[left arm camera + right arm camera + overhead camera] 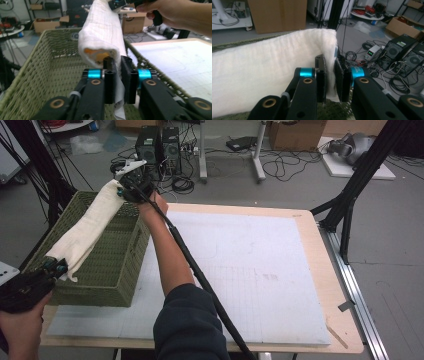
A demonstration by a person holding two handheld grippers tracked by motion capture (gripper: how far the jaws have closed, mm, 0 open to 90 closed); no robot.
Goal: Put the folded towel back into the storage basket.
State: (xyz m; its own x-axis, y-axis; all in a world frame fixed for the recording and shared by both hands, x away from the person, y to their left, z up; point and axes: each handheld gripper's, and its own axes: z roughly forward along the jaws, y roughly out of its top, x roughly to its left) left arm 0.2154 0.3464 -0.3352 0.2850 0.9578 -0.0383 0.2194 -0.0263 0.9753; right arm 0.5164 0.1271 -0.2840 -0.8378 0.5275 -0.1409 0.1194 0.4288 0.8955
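Note:
A folded cream cloth point(87, 227) stretches over the green woven basket point(120, 262) at the table's left. My left gripper point(54, 266) is shut on its near end, at the basket's front left corner. My right gripper point(125, 187) is shut on the far end, above the basket's back rim. In the left gripper view the cloth point(102, 32) runs away from the left gripper point(118, 75) toward the other hand. In the right gripper view the cloth point(267, 70) hangs as a broad fold from the right gripper point(330, 75).
A white cutting mat point(250, 270) covers the wooden table point(327, 285) to the basket's right. Black frame legs point(350, 200) stand at the table's far right corner. Computer towers point(157, 145) and cables lie on the floor behind.

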